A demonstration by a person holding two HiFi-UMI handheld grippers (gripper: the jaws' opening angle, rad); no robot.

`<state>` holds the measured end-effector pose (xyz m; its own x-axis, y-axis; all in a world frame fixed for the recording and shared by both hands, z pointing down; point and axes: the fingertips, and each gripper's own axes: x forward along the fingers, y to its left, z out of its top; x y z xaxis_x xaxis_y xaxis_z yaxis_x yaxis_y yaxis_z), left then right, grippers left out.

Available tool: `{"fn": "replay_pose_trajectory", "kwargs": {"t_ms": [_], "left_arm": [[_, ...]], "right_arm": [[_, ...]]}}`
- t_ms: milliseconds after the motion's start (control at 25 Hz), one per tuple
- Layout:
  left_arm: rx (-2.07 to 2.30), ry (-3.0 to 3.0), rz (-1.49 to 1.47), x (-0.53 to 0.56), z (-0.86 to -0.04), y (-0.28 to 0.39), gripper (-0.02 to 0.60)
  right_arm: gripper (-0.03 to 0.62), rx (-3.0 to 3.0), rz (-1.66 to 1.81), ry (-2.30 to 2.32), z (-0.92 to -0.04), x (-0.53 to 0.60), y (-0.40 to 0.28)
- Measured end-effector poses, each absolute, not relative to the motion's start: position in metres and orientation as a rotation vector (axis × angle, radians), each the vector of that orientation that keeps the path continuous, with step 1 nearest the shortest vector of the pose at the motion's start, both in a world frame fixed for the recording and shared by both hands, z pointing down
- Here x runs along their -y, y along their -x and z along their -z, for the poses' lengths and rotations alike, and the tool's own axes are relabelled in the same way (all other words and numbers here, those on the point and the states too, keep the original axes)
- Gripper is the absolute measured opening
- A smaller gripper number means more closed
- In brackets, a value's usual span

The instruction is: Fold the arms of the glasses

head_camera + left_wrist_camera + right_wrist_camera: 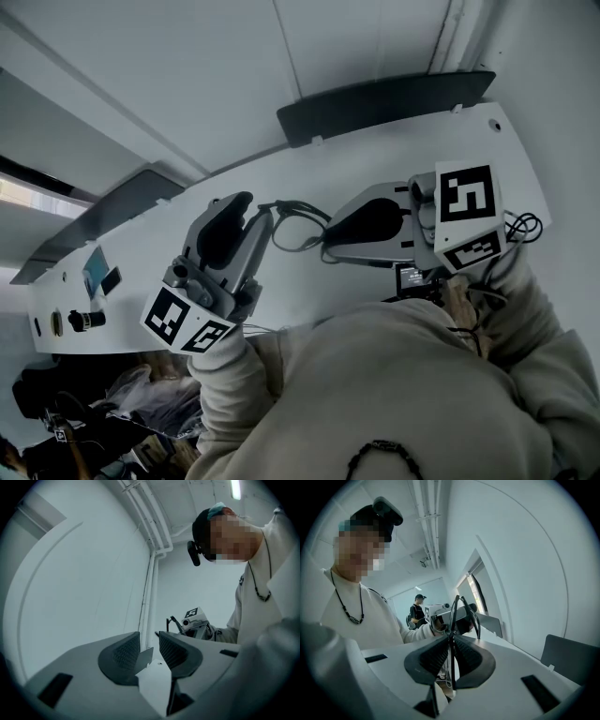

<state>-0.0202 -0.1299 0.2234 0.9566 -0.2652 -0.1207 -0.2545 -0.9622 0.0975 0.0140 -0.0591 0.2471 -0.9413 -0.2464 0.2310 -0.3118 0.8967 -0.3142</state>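
The glasses (302, 210) are a thin black wire frame held in the air above the white table (375, 159). My right gripper (328, 234) is shut on them; in the right gripper view the thin frame (455, 611) stands upright, pinched between the ribbed pads (436, 658). My left gripper (253, 206) is just left of the glasses with its jaws apart. The left gripper view shows a clear gap between its pads (124, 651) with nothing in it. The glasses (173, 623) and the right gripper's marker cube (194, 617) lie a little beyond.
A dark panel (384, 103) stands along the table's far edge. Small items (94, 272) and a black knob-like object (84, 319) sit at the table's left end. A black cable (525, 225) loops at the right. Another person (417, 609) stands far off.
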Motion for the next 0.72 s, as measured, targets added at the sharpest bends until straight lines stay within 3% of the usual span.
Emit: {"fn": "replay_pose_trajectory", "kwargs": {"t_ms": [280, 520, 720], "left_arm": [[0.598, -2.849, 0.179, 0.156, -0.272, 0.066, 0.109], [0.744, -2.705, 0.113, 0.135, -0.308, 0.106, 0.010], [0.839, -2.618, 0.067, 0.108, -0.340, 0.127, 0.005]], "right_arm": [[0.054, 2.764, -0.552, -0.451, -0.282, 0.089, -0.025], [0.054, 2.326, -0.513, -0.466, -0.424, 0.122, -0.042], [0.054, 2.119, -0.436, -0.359, -0.519, 0.135, -0.029]]}}
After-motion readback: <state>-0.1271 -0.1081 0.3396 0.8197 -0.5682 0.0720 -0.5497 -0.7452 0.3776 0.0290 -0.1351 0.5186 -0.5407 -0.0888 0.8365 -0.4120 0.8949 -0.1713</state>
